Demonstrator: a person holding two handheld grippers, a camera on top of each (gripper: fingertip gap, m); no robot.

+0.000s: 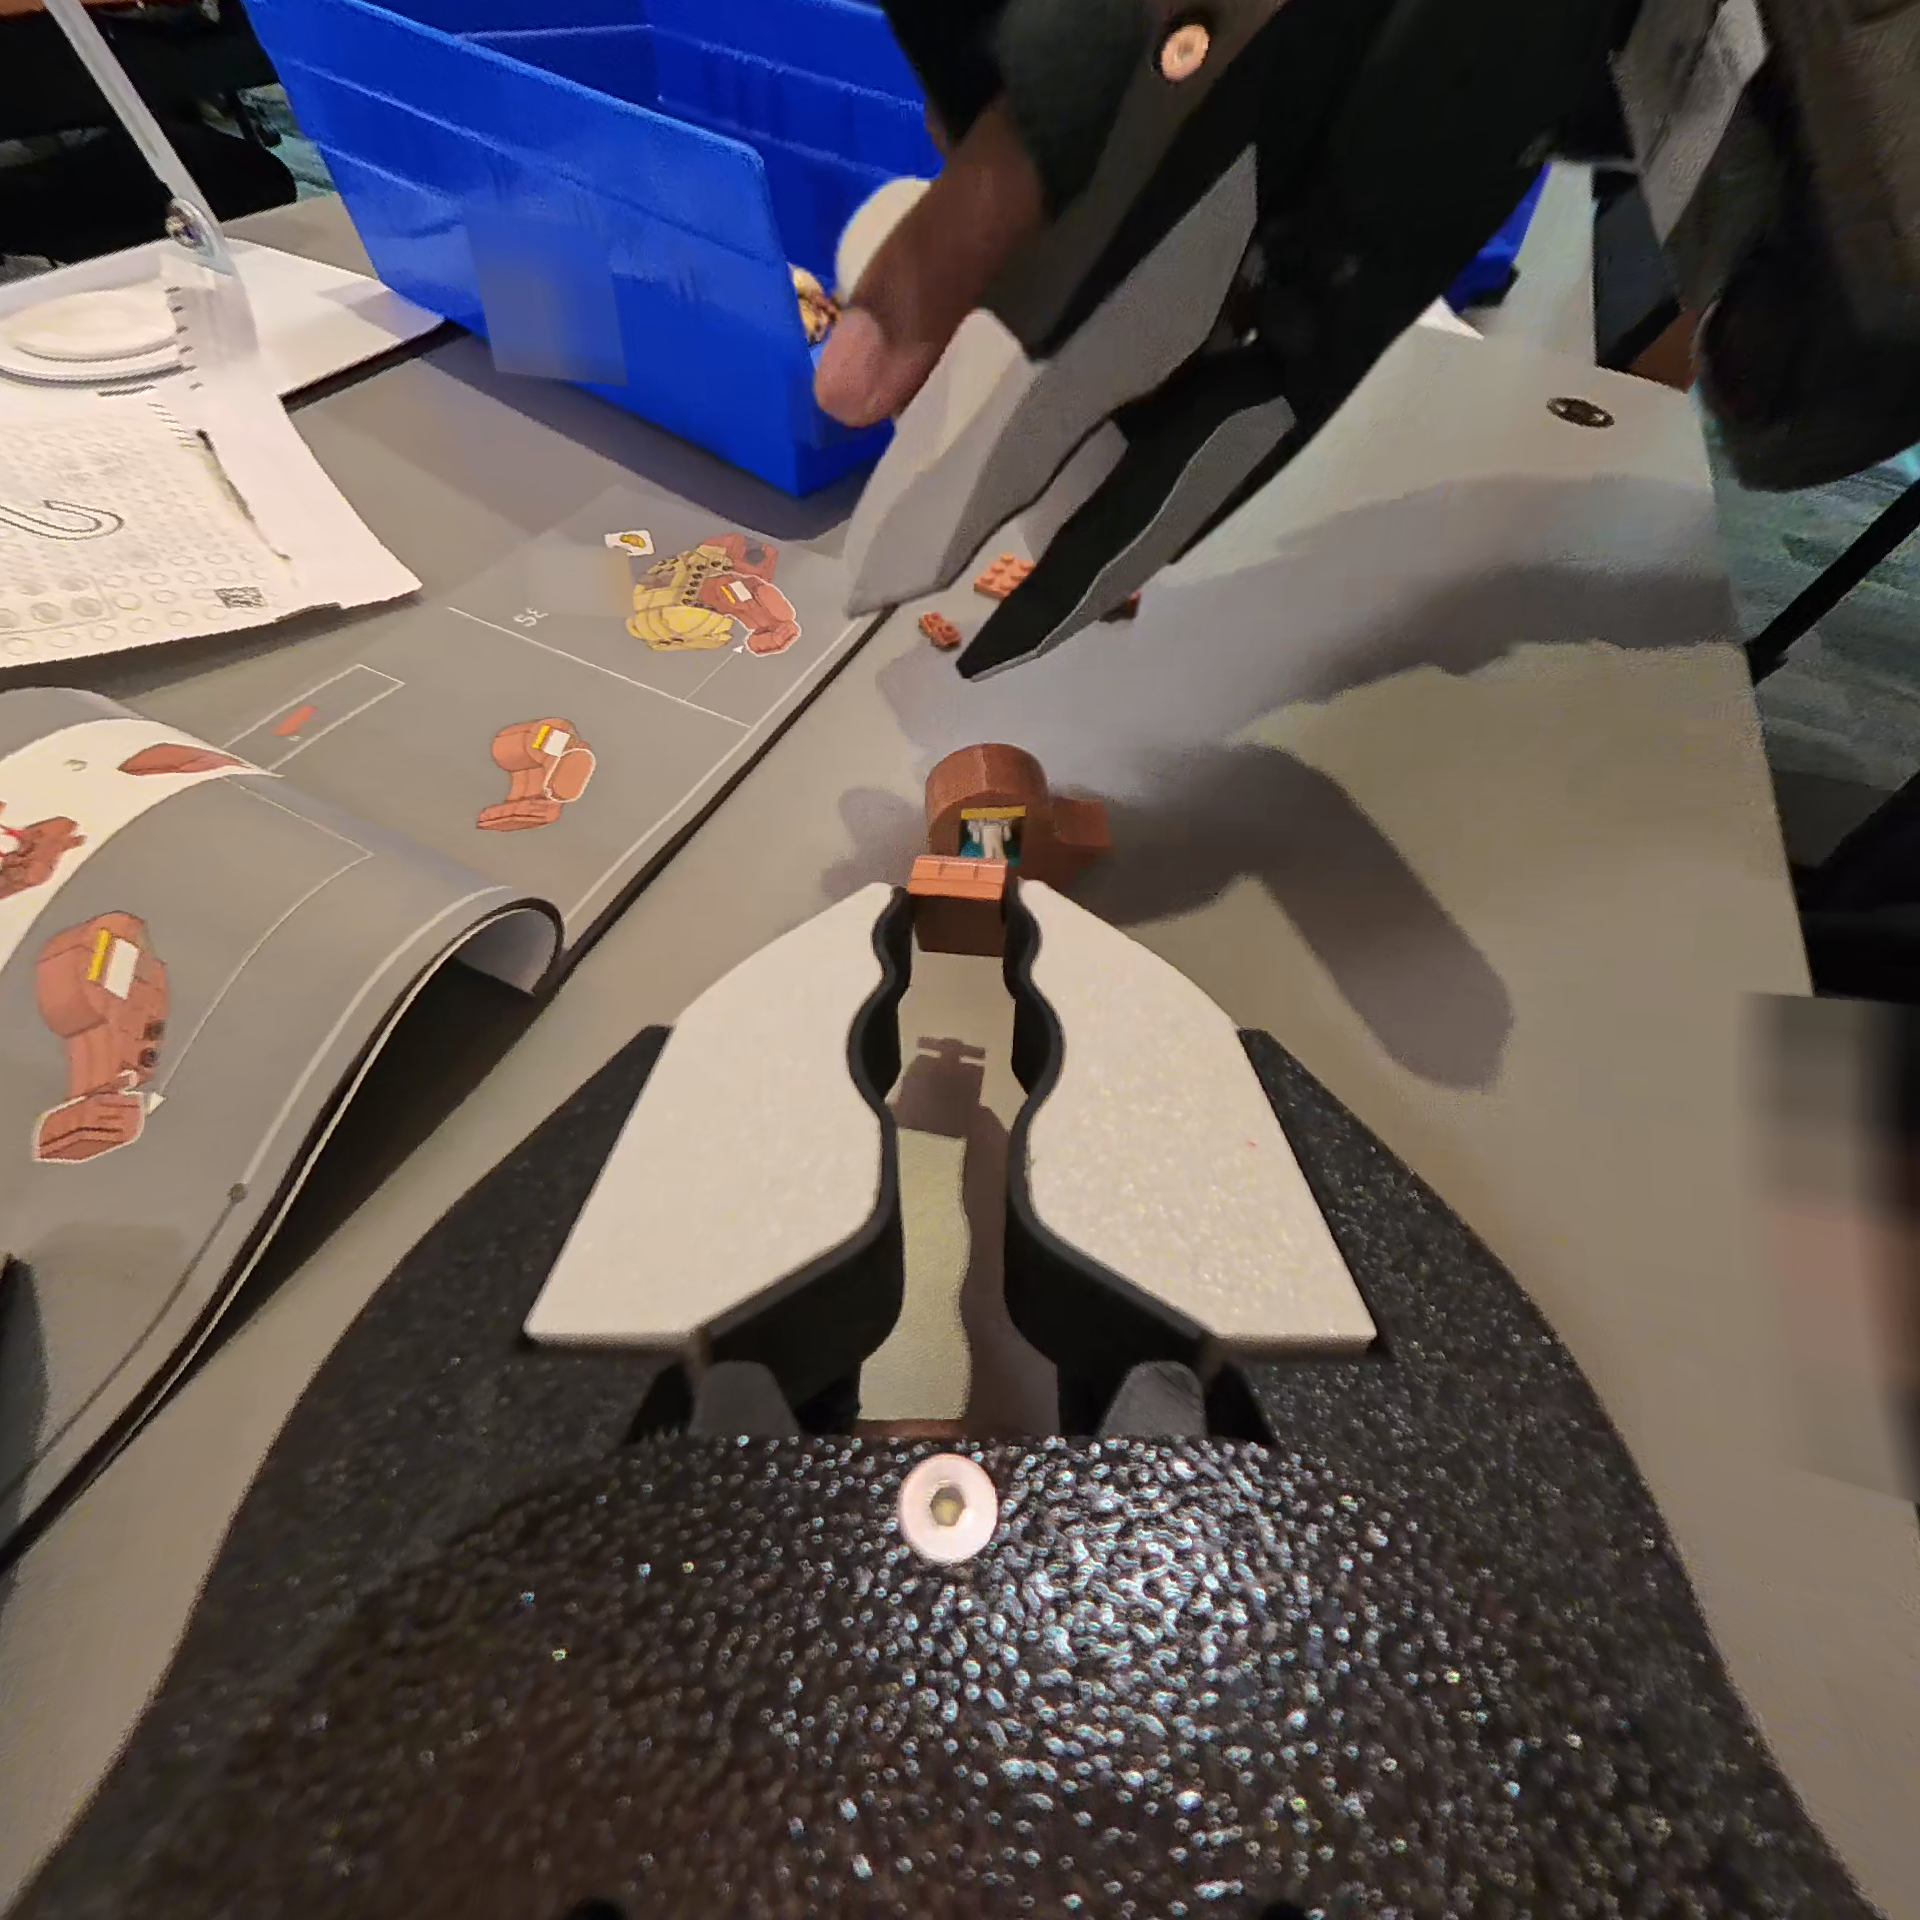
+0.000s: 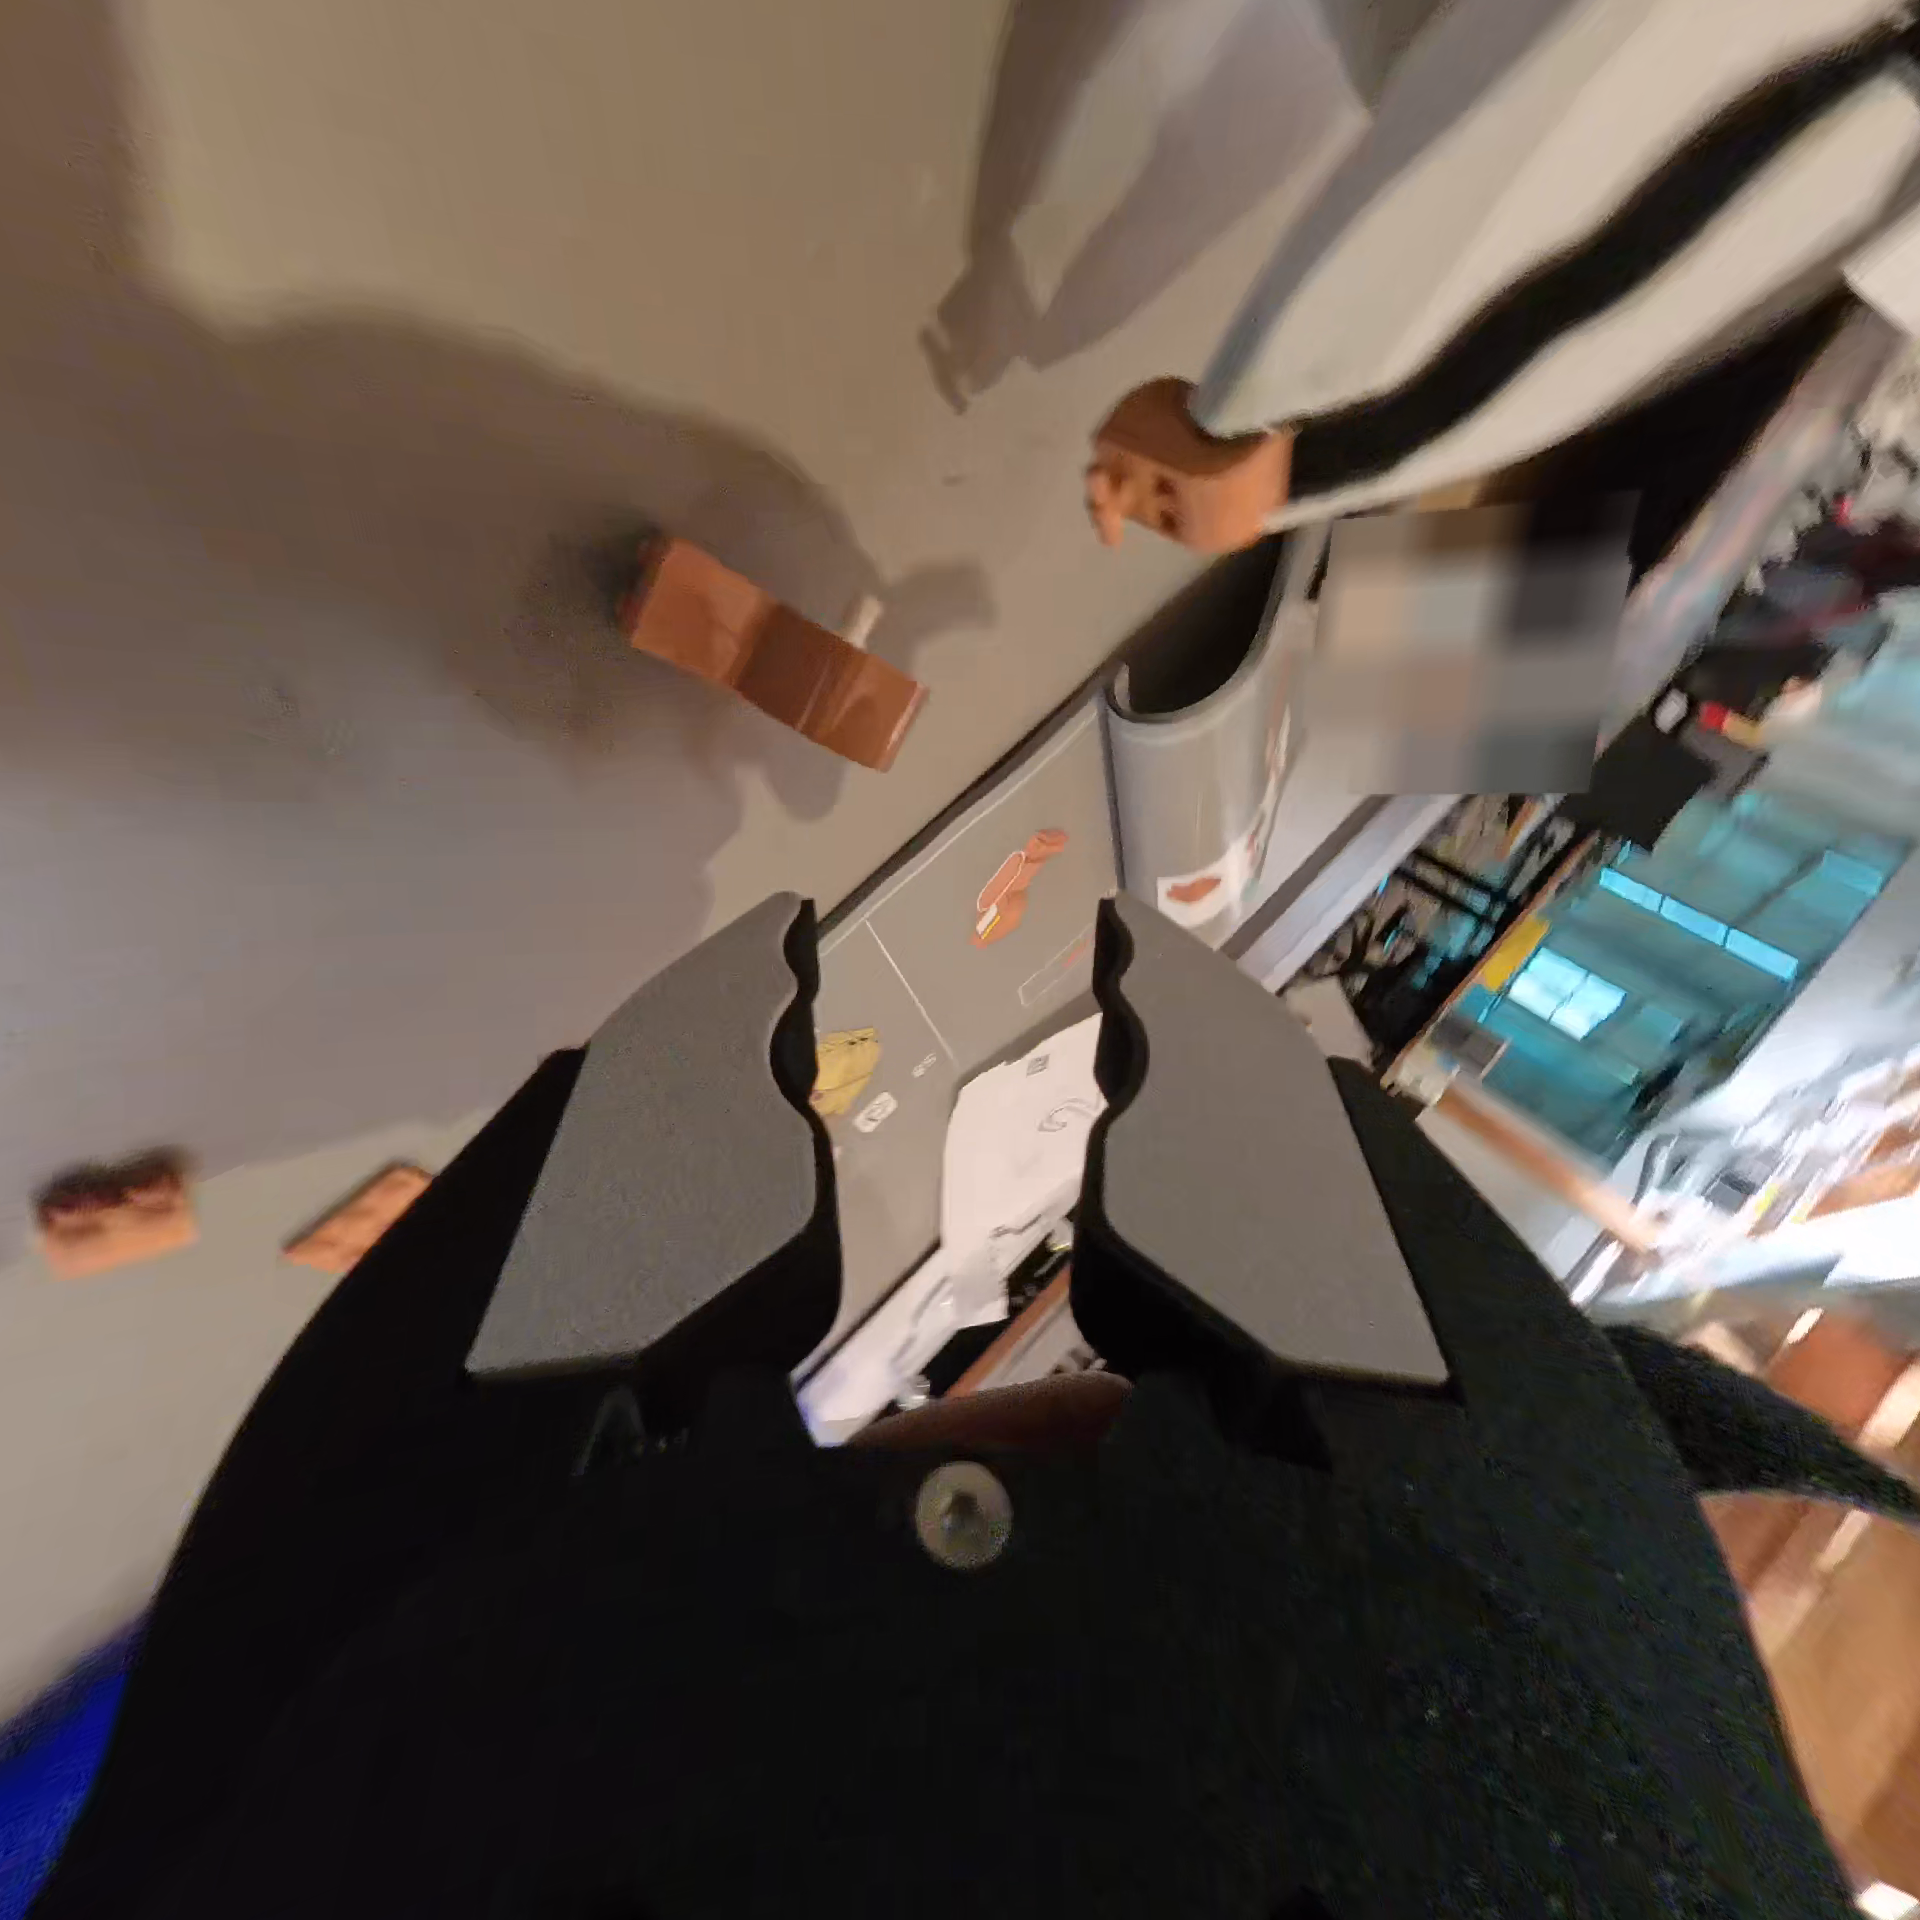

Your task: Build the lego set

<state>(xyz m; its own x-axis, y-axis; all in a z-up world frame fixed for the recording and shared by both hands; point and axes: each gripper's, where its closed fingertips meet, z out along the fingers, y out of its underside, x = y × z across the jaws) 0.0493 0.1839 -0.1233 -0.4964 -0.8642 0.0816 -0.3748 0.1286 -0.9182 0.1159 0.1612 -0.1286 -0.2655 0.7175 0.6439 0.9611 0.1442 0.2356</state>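
Observation:
In the left wrist view my left gripper is shut on a small brown brick piece, held just above the grey table. Just beyond it a larger brown brick assembly with a rounded top and a white pin lies on the table. The right wrist view shows the held piece at the left gripper's tips, and the assembly lying apart from it. My right gripper is open and empty; in the left wrist view it hangs above the table behind the assembly.
An open instruction booklet lies at the left, with a printed white sheet behind it. A blue bin stands at the back. Small loose brown plates lie near the right gripper's tips. A person's thumb shows by the bin. The grippers' ends are close to 8 cm from one another.

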